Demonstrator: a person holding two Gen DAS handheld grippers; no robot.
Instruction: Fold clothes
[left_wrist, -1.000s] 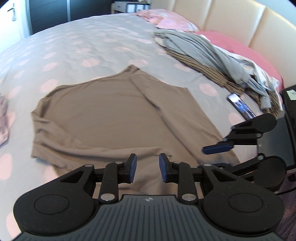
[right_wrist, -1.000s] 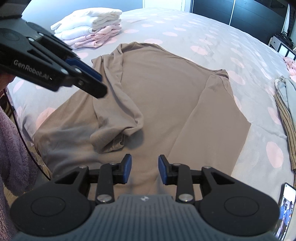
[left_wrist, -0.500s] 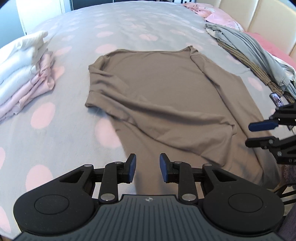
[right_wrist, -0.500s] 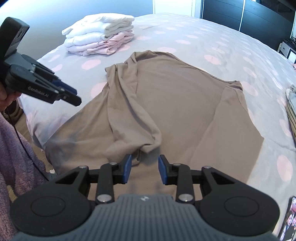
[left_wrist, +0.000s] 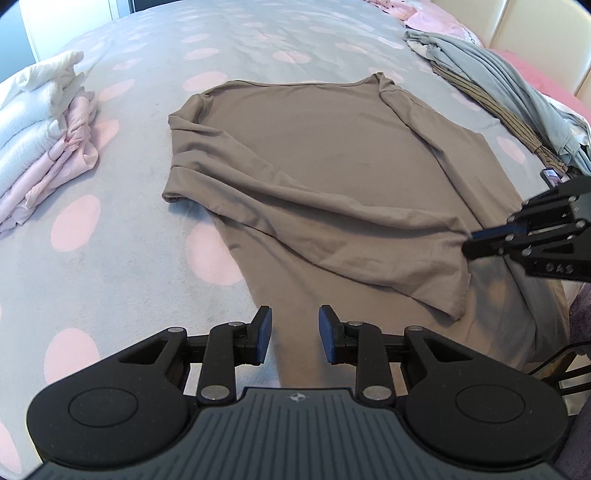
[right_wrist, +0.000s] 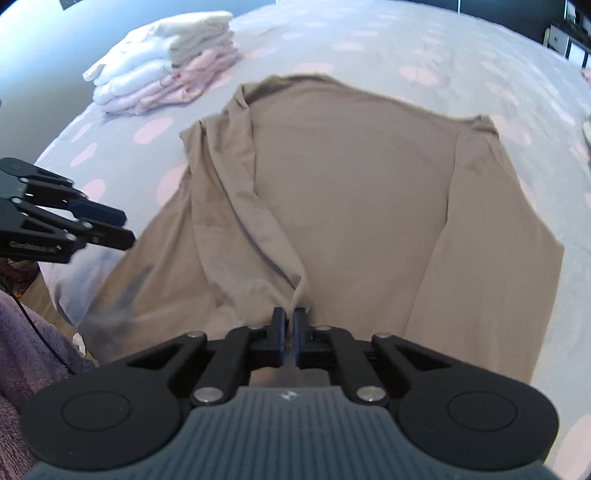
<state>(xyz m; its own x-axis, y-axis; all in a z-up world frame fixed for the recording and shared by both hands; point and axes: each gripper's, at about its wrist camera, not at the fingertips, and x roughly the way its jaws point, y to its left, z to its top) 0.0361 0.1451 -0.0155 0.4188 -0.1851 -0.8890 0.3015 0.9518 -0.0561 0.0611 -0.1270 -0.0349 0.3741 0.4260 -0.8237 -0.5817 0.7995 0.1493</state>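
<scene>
Bed (left_wrist: 122, 266) — right tongs (right_wrist: 289, 325) pinching shirt (right_wrist: 351, 206)

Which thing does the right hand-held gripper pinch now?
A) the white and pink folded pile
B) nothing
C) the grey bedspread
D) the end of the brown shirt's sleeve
D: the right hand-held gripper is shut on the sleeve end of the brown shirt.

The brown shirt (right_wrist: 351, 206) is blurred in the right wrist view, its hem hidden behind the right tool (right_wrist: 289, 323). The folded stack (left_wrist: 40, 136) is cut off by the left edge. The phone (left_wrist: 550, 175) screen is too small to be read.
</scene>
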